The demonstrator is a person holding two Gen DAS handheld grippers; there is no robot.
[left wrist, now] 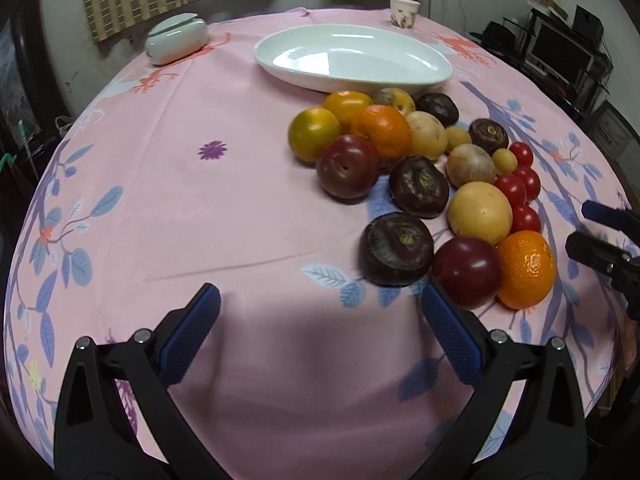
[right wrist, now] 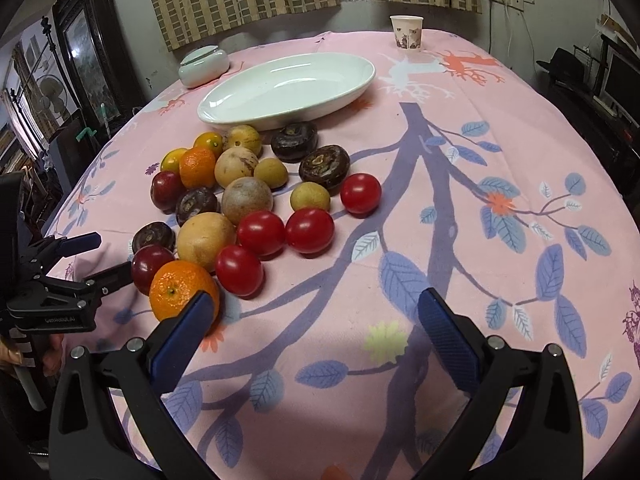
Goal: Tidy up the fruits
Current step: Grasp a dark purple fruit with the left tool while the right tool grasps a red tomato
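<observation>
A pile of mixed fruit lies on the pink cloth: oranges (left wrist: 527,273) (right wrist: 182,292), dark red plums (left wrist: 466,272) (right wrist: 151,267), dark brown round fruits (left wrist: 397,249) (right wrist: 324,166), pale yellow fruits (left wrist: 479,212) (right wrist: 205,240) and red tomatoes (left wrist: 525,219) (right wrist: 310,230). Behind the pile stands an empty white oval dish (left wrist: 352,58) (right wrist: 288,88). My left gripper (left wrist: 320,304) (right wrist: 98,256) is open, just short of the nearest plum. My right gripper (right wrist: 316,312) (left wrist: 580,226) is open too, its left finger (right wrist: 188,328) beside the near orange. Neither holds anything.
A pale lidded jar (left wrist: 176,38) (right wrist: 204,65) sits at the back left of the table, a paper cup (left wrist: 404,10) (right wrist: 407,32) at the back. Checked curtains hang behind. Dark furniture and electronics (left wrist: 568,48) stand to the right; a hand (right wrist: 24,356) holds the left gripper.
</observation>
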